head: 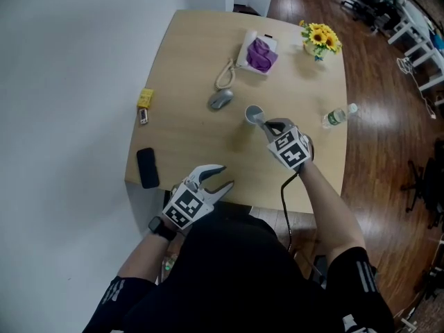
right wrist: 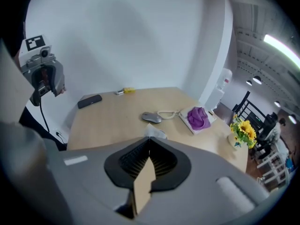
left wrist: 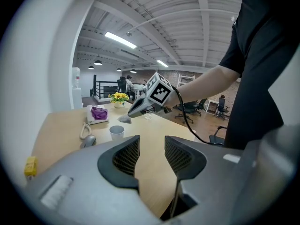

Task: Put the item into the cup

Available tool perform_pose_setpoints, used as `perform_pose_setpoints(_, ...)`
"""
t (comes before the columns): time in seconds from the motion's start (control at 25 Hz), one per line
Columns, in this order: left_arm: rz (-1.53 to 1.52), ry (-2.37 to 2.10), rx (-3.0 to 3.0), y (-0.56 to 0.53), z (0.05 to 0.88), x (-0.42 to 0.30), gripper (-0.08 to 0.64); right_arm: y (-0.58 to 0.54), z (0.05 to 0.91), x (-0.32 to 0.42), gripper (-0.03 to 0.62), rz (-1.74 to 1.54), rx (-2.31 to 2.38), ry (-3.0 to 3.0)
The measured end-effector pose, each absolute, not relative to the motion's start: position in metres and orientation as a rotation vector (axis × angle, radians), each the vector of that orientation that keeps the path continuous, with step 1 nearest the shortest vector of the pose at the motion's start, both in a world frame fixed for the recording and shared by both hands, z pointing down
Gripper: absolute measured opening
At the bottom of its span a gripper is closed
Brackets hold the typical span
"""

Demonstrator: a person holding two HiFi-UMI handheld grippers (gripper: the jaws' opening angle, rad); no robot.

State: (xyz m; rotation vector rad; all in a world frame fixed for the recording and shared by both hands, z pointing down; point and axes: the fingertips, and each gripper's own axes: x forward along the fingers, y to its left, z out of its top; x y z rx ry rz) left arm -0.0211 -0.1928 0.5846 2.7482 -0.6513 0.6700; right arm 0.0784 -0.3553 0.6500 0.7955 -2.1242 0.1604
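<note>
A small white paper cup (head: 252,114) stands upright near the middle of the wooden table (head: 187,137). My right gripper (head: 266,124) hangs just beside and above its rim, shut on a small crumpled white scrap (right wrist: 154,133) that sticks out past the jaw tips. In the left gripper view the scrap (left wrist: 124,119) hovers a little above and right of the cup (left wrist: 116,132). My left gripper (head: 219,177) is at the table's front edge, open with nothing between its jaws (left wrist: 152,146).
A grey mouse (head: 220,99) and coiled cord (head: 225,73) lie behind the cup. Further back are a white tray with purple cloth (head: 259,53) and sunflowers (head: 320,39). A water bottle (head: 338,116) lies right. A black phone (head: 147,167) and yellow item (head: 145,98) sit left.
</note>
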Motion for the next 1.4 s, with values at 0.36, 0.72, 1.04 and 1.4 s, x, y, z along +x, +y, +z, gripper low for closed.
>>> perform_pose_setpoints(0.36,0.683,-0.696,2.713,-0.199,0.590,-0.034,0.161,-0.398,0.684,0.064,0.009,0.283,0.732,-2.081)
perform_pose_setpoints(0.72,0.688,-0.743,2.680,-0.207,0.593,-0.042,0.161,-0.405,0.725,0.059,0.009,0.334,0.665,-2.011)
perform_pose_setpoints(1.04,0.685,-0.744,2.682,-0.213,0.596,-0.041,0.161,-0.410,0.715,0.057,0.055,0.293,0.678,-2.063)
perform_pose_setpoints(1.4,0.654,-0.715,2.722,-0.219,0.585,-0.037,0.162,-0.395,0.658,0.070,0.057,0.380,0.874,-2.244)
